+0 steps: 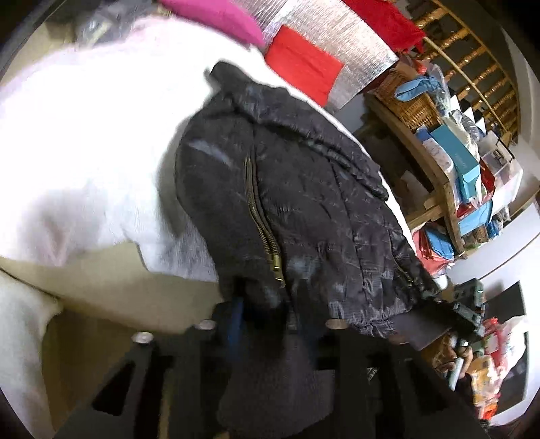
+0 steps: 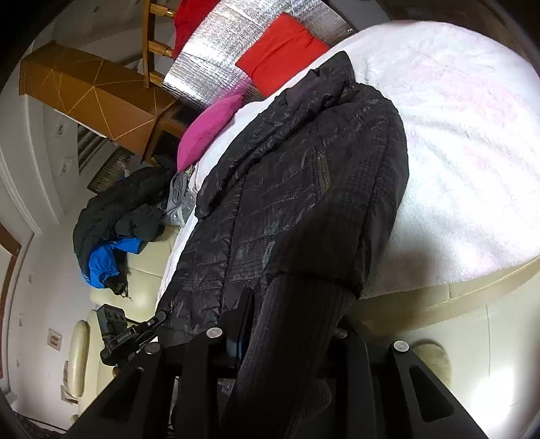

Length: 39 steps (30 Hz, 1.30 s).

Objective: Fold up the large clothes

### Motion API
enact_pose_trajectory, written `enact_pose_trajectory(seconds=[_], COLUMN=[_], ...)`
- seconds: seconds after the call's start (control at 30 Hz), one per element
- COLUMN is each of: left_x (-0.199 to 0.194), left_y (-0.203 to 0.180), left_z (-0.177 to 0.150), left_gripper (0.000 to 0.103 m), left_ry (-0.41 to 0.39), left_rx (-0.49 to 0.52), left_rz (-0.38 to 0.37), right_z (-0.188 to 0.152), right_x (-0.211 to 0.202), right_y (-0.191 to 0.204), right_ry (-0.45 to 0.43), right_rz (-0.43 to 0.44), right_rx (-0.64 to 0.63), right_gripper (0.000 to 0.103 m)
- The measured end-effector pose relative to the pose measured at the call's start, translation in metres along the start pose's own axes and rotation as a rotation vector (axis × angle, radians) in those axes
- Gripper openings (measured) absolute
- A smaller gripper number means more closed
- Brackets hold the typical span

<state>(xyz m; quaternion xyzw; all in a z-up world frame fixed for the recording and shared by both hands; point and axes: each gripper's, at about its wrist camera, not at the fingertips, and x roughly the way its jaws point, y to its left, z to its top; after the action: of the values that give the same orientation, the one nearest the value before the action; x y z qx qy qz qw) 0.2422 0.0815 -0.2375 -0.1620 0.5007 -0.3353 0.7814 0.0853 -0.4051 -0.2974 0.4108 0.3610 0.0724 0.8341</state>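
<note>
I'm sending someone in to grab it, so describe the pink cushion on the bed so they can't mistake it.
Start at the bed with the white fluffy blanket where the black quilted jacket lies. At the head end, against the silver foil panel, sits the pink cushion. The one beside it is bright red; this one is magenta.

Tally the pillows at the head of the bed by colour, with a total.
Red pillows: 2
Pink pillow: 1
Total: 3
</note>
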Motion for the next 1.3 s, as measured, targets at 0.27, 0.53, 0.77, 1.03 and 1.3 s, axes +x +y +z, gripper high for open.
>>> enact_pose_trajectory(seconds=[0.27, 0.53, 0.77, 1.03, 1.3], left_x=[0.010, -0.034, -0.049, -0.045, 0.004], left_y=[-0.008, -0.045, -0.070, -0.082, -0.095], left_z=[0.004, 0.032, 0.074, 0.168, 0.295], left_gripper=[0.018, 0.017, 0.017, 0.016, 0.016], left_ry=[0.023, -0.123, -0.179, -0.252, -0.284], left_rx=[0.010, 0.110, 0.181, 0.185, 0.150], left_rz=[0.053, 0.056, 0.058, 0.093, 0.191], right_z=[0.008, 0.042, 0.079, 0.166, 0.291], right_x=[0.015, -0.007, -0.019, -0.020, 0.023], right_y=[-0.001, 0.050, 0.076, 0.111, 0.139], right_ry=[0.086, 0.016, -0.082, -0.211, -0.313], right_rz=[-0.052, -0.012, 0.017, 0.029, 0.012], right_rx=[-0.031, -0.131, -0.170, -0.200, -0.202], right_gripper=[0.030, 0.022, 0.021, 0.021, 0.021])
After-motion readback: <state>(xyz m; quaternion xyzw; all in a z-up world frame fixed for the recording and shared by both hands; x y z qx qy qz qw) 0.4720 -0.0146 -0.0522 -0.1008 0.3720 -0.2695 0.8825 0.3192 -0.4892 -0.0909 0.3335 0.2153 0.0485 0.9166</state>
